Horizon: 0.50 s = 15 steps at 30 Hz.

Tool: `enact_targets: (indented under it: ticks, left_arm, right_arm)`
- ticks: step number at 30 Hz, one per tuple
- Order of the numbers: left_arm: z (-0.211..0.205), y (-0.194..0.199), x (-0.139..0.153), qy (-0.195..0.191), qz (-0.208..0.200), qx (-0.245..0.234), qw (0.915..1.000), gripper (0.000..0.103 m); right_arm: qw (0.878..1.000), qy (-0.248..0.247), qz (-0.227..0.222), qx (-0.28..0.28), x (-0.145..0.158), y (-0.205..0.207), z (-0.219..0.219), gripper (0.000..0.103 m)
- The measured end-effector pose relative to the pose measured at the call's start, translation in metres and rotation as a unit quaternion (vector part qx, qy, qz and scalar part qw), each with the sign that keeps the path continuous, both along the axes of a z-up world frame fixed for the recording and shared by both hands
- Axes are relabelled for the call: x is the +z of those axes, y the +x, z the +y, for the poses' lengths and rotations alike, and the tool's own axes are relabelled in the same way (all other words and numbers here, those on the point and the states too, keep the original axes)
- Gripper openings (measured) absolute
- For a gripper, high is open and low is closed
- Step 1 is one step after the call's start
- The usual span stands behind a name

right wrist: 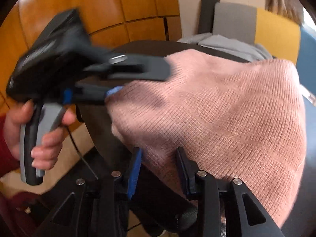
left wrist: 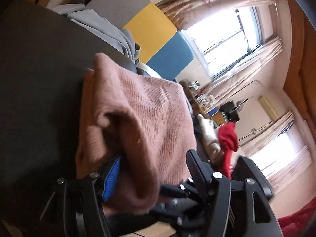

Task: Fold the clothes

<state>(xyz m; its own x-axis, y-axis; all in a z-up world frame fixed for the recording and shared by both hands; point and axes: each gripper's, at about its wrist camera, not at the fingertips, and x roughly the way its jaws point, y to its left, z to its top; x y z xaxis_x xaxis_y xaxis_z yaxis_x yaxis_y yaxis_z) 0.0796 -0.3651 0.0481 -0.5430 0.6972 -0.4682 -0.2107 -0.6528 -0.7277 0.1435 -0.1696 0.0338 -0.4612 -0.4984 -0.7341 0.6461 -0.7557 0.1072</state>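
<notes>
Right now you look to be mid-fold on the pink sweater [left wrist: 148,108], between letting one edge go and taking the next grip.

Start at the left. In the right wrist view your left hand [right wrist: 45,138] holds the left gripper [right wrist: 142,83] at about 9 o'clock, level with the sweater's left edge. Its jaws stand wide apart. The cloth edge only brushes the blue pad [right wrist: 113,91] of the lower finger, so I judge it released, not pinching. The left wrist view agrees: a fold of knit drapes over the blue-padded finger and fills the gap, and the other finger stands clear of it.

In the middle, the sweater lies bunched on the dark round table [left wrist: 39,79], reaching from the centre out toward 3 o'clock in the right wrist view. A grey garment [left wrist: 102,25] sits beyond it at 12 o'clock, near the table's far rim.

To the right, at 6 o'clock in its own view, the right gripper [right wrist: 160,164] has the sweater's near edge across its tips. The jaws are partly apart with dark space showing below, and I see no pinch.

Next you need a fresh hold on each side. Close on one layer's edge, not the whole bunch, and keep both hands level, or the fold will skew.
</notes>
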Motion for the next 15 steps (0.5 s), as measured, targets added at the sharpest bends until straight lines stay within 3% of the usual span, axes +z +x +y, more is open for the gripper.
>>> enact_targets:
  ticks: [1,2,3,5,9,10,12,15]
  left_arm:
    - [0.001,-0.006,0.0,-0.014,-0.012,0.013,0.9997,0.061]
    - [0.004,-0.006,-0.003,-0.012,-0.022,0.018,0.9995,0.049]
    - [0.003,-0.002,-0.005,0.002,-0.027,0.016,0.9995,0.03]
    - [0.002,0.009,-0.007,0.012,-0.036,0.01,0.9992,0.004]
    - [-0.003,0.033,0.012,-0.012,0.002,-0.002,0.9999,0.004]
    - [-0.005,0.033,0.013,-0.02,0.008,-0.001,0.9998,0.004]
    - [-0.009,0.035,0.01,-0.04,0.011,0.003,0.9991,0.004]
    - [-0.01,0.029,-0.011,-0.082,-0.013,0.016,0.9965,0.004]
  right_arm:
    - [1.0,0.0,0.003,-0.001,-0.001,0.001,0.002,0.037]
    - [1.0,-0.005,0.001,-0.004,-0.001,0.001,0.005,0.037]
    - [1.0,-0.011,-0.001,-0.007,-0.001,0.0,0.008,0.037]
    - [0.999,-0.029,-0.006,-0.017,0.005,-0.003,0.016,0.037]
    - [0.994,-0.071,0.022,-0.078,0.035,-0.004,0.06,0.034]
    - [0.993,-0.062,0.024,-0.094,0.037,-0.005,0.068,0.022]
    - [0.991,-0.041,0.016,-0.124,0.033,-0.012,0.084,0.012]
    - [0.99,-0.045,-0.021,-0.131,0.007,-0.024,0.094,0.012]
